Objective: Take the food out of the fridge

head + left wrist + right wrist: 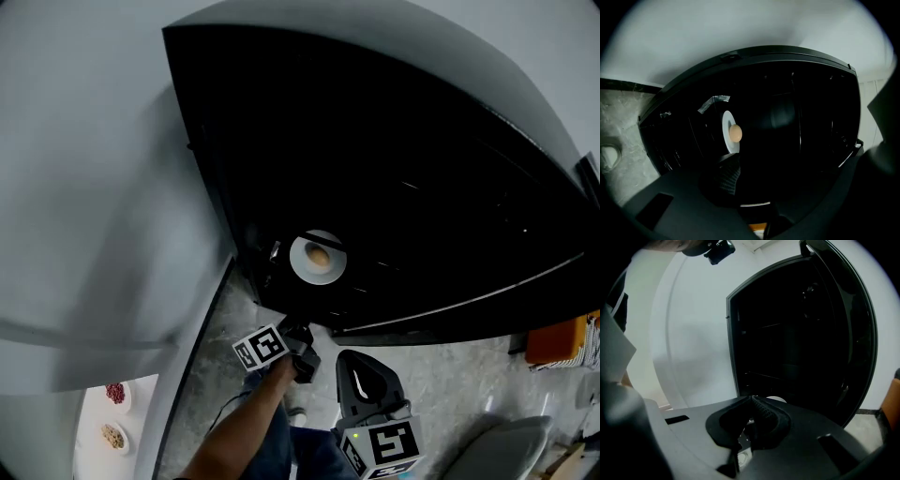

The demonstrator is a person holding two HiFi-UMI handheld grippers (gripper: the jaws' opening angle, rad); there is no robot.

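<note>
Inside the open black fridge (394, 187) a white plate (319, 255) carries a round tan piece of food (319, 255). In the left gripper view the plate (726, 126) and the food (735, 133) lie just ahead in the dark interior. My left gripper (298, 330) hangs just in front of the fridge's lower edge, below the plate; its jaws (754, 176) stand apart with nothing between them. My right gripper (358, 364) is lower and to the right, outside the fridge. Its pads (752, 401) meet at the tip, and the plate's rim (777, 399) peeks over them.
The floor (441, 366) is grey marble. A white surface at the lower left holds two small dishes of food (115, 394). An orange object (558, 339) and a grey seat-like shape (506, 450) lie at the right. A pale wall (84, 187) flanks the fridge's left.
</note>
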